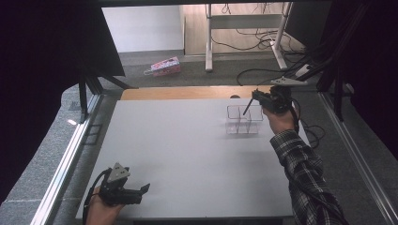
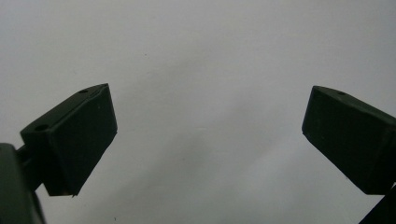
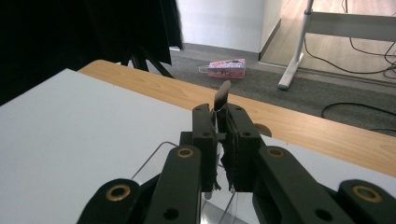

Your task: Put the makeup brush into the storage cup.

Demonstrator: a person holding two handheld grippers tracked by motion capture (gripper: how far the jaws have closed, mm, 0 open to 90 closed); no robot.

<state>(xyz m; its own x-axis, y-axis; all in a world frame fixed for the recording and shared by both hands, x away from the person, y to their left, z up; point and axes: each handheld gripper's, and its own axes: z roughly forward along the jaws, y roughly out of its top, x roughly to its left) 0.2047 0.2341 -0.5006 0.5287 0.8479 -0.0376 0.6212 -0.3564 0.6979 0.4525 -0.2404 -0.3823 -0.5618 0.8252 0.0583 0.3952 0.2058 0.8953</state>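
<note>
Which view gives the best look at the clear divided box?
The high view: the clear box shows whole on the white table, its compartments visible, under the right gripper, which holds a thin dark stick. The right gripper view catches its rim behind the jaws.

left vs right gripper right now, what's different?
The left gripper has open, empty jaws; the right gripper is shut on a thin dark stick. Left sits low at the table's near edge; right is held over the clear divided box at the far side. Both have black jaws.
</note>
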